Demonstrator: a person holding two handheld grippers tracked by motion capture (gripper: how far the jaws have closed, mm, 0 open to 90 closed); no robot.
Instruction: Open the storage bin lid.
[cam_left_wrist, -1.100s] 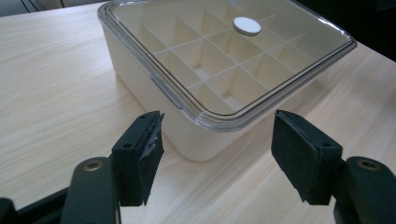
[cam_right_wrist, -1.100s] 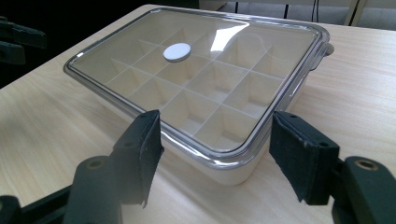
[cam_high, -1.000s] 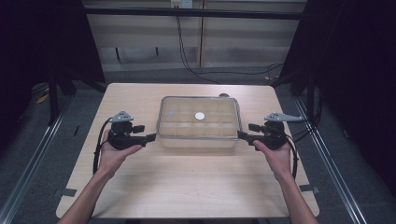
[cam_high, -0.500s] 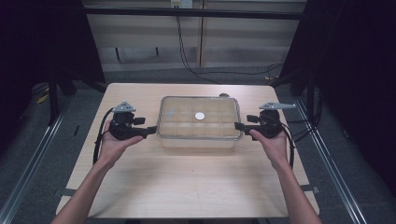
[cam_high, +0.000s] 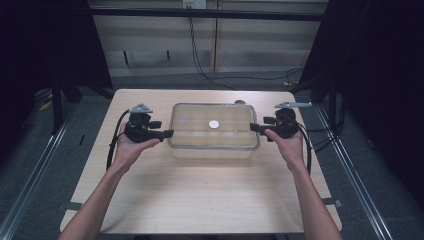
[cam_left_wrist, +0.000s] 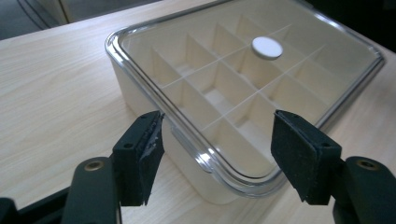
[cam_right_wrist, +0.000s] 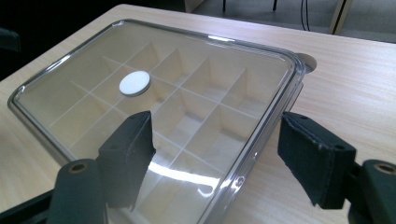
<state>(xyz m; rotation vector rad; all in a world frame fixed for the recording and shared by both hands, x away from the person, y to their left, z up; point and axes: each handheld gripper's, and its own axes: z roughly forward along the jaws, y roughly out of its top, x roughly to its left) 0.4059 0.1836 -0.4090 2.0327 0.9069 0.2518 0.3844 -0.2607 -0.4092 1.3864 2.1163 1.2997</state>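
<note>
Left gripper wide at lidded box's left end, right gripper wide at right end

Table evenly lit from above, surroundings dark. Soft focus throughout. White glare streaks on clear lid; near jaws slightly blurred.
</note>
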